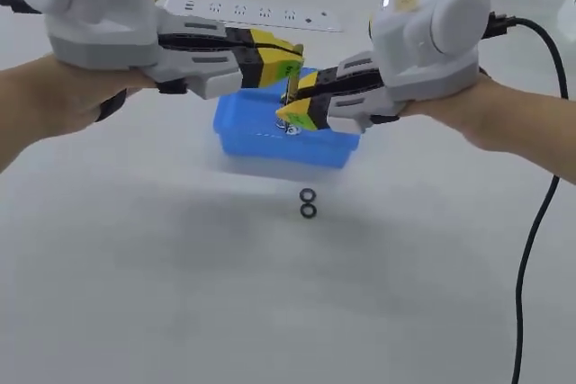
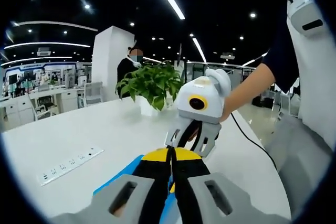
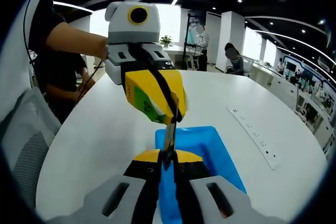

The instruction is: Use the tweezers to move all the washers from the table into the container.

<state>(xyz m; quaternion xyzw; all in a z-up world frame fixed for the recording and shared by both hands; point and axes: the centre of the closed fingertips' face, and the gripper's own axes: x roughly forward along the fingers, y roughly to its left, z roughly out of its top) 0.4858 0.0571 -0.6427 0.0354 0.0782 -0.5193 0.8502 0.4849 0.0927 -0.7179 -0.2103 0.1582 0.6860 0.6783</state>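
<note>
two washers lie on the table just in front of the blue container. above it, the right gripper and left gripper both pinch the upright tweezers. something small glints inside the container, possibly a washer.

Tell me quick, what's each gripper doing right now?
Left gripper: jaws shut on the upper end of the tweezers.
Right gripper: jaws shut on the tweezers lower down.
</note>
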